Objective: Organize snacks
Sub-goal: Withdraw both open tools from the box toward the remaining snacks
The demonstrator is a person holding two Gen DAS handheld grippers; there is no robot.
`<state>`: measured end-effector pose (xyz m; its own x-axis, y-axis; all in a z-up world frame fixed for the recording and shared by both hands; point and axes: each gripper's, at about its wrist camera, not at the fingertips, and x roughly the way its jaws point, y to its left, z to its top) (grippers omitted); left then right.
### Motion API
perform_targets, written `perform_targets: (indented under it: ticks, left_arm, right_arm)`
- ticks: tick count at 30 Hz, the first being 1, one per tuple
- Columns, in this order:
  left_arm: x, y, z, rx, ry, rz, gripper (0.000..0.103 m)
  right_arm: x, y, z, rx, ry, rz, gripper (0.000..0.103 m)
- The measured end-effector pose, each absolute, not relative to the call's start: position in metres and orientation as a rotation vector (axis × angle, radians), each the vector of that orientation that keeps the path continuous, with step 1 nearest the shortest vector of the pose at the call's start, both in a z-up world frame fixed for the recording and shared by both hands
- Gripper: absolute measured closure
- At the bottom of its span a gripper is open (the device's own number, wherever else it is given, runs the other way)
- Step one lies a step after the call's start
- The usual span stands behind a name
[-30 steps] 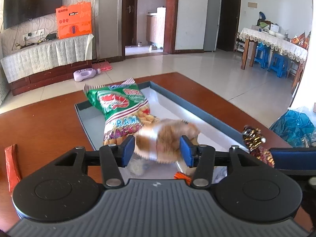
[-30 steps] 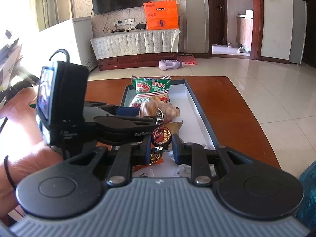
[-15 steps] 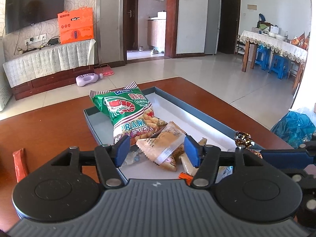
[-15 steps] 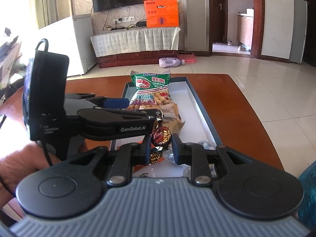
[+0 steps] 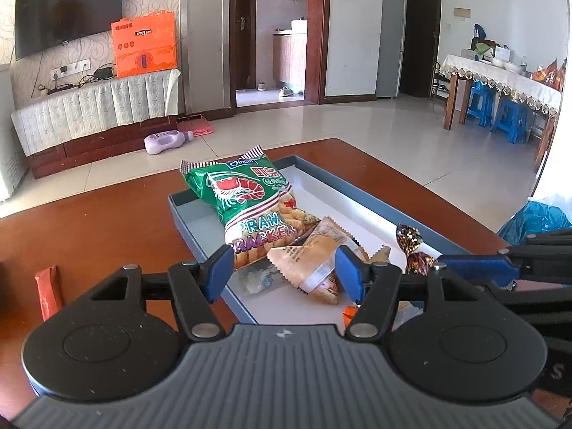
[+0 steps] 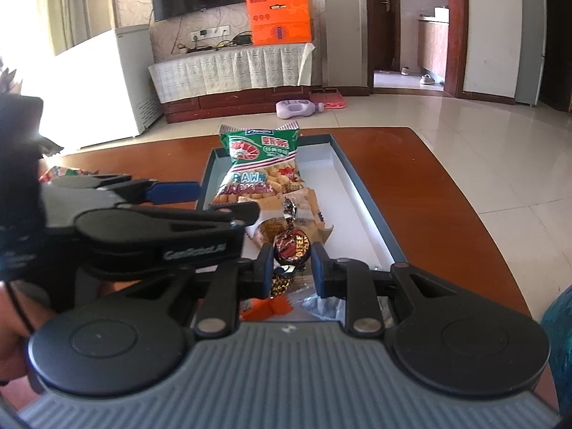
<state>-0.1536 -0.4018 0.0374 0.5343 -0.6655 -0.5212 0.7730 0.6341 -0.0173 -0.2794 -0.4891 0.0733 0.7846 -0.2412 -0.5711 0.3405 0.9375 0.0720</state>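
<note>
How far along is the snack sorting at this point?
Done: the prawn cracker bag and a tan wrapped biscuit lie in the blue tray. In hand: the right gripper holds a coffee candy over the tray; the left gripper is open, holding nothing. Left: a red packet lies on the table.

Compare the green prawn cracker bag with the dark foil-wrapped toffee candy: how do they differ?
The green prawn cracker bag is large and flat; the dark foil-wrapped toffee candy is small and round with twisted ends. The bag lies in the blue-rimmed tray; the candy is pinched in the right gripper, above the tray. Both are sealed snacks.
</note>
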Motion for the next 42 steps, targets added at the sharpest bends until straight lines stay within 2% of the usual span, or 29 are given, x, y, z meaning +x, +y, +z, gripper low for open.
perform_targets:
  ticks: [16, 18, 22, 23, 28, 31, 36, 42]
  left_arm:
    - [-0.152, -0.401, 0.033, 0.246, 0.539, -0.840, 0.034]
    - [-0.153, -0.400, 0.032, 0.252, 0.538, -0.836, 0.034]
    - [-0.152, -0.399, 0.033, 0.240, 0.540, -0.835, 0.031]
    - [-0.152, -0.399, 0.033, 0.236, 0.537, -0.835, 0.030]
    - [-0.152, -0.398, 0.035, 0.240, 0.532, -0.836, 0.029]
    - [-0.152, -0.396, 0.036, 0.239, 0.531, -0.834, 0.029]
    - [-0.150, -0.392, 0.038, 0.229, 0.523, -0.822, 0.024]
    - [-0.143, -0.376, 0.043, 0.232, 0.513, -0.801, 0.023]
  right_arm:
    - [-0.261, -0.504, 0.052, 0.177, 0.654, -0.335, 0.076]
    - [-0.262, -0.503, 0.052, 0.176, 0.668, -0.337, 0.073]
    - [-0.268, -0.500, 0.058, 0.142, 0.661, -0.345, 0.052]
    - [-0.270, -0.499, 0.059, 0.133, 0.655, -0.347, 0.049]
    - [-0.280, -0.496, 0.070, 0.151, 0.617, -0.338, 0.048]
    - [-0.282, -0.493, 0.075, 0.140, 0.597, -0.342, 0.042]
    - [-0.281, -0.485, 0.077, 0.125, 0.588, -0.337, 0.042]
    - [-0.281, -0.476, 0.083, 0.134, 0.546, -0.341, 0.042]
